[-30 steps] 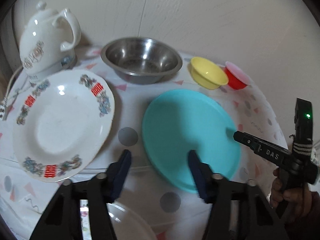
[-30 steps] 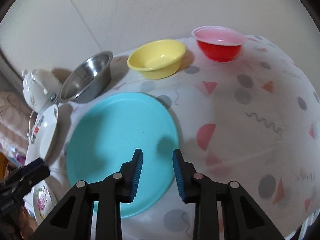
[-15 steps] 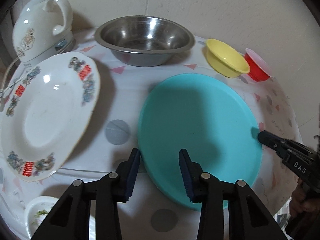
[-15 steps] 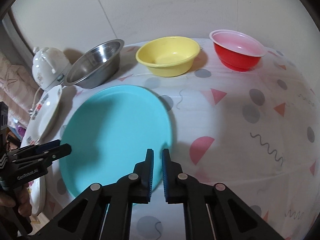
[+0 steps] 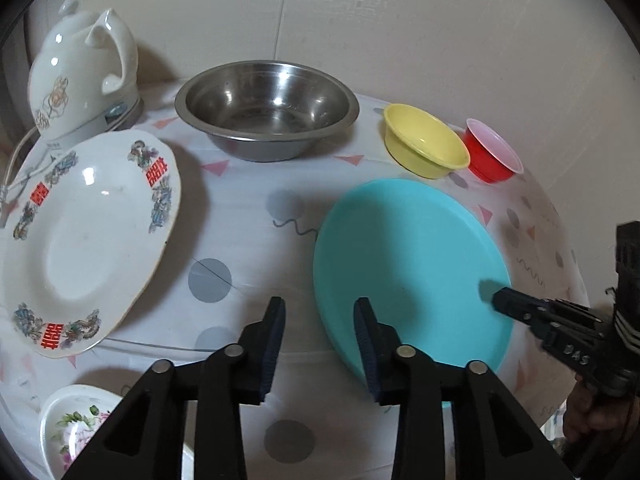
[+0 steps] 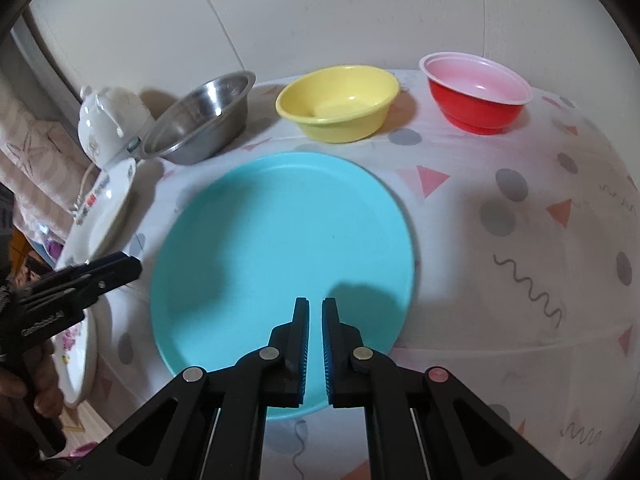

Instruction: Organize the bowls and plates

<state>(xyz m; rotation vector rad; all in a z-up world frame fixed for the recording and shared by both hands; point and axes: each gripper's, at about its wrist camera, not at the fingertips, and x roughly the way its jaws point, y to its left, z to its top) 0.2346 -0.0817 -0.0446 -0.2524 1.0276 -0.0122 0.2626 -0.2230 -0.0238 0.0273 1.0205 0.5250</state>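
Left gripper (image 5: 320, 320): tilting steeply downward, its dark blue-padded fingers (image 5: 275, 336) standing apart with nothing between them, the jaws having just been opening slightly after closing. Right gripper (image 6: 315, 322): also angling downward, its blue-ribbed pads nearly meeting, only a thin slit showing between them, nothing clamped. A hand (image 5: 592, 420) is wrapping the right gripper's handle at the lower right of the left wrist view.
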